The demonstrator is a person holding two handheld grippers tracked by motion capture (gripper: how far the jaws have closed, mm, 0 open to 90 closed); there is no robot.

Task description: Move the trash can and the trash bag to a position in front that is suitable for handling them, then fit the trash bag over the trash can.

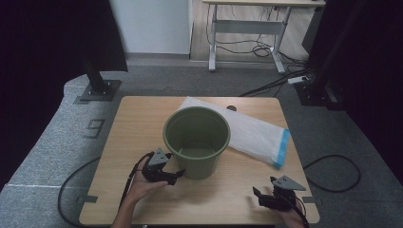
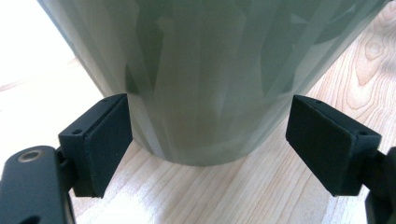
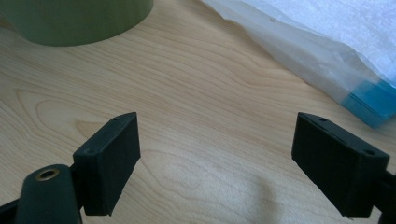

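Note:
An empty dark green plastic pot (image 1: 197,140) stands upright near the middle of the wooden table (image 1: 138,128). My left gripper (image 1: 177,175) is at the pot's lower left, held by a hand. In the left gripper view the gripper (image 2: 208,107) is open, its jaws on either side of the pot's base (image 2: 205,74), the left pad (image 2: 109,140) close against the wall. My right gripper (image 1: 262,189) is near the front right corner, open over bare wood (image 3: 217,121). The pot (image 3: 79,21) is at that view's upper left.
A white plastic bag with a blue end (image 1: 254,135) lies flat behind and to the right of the pot, and shows as a bag (image 3: 327,42) at the right gripper view's upper right. Cables lie on the grey carpet around the table. A desk stands at the back.

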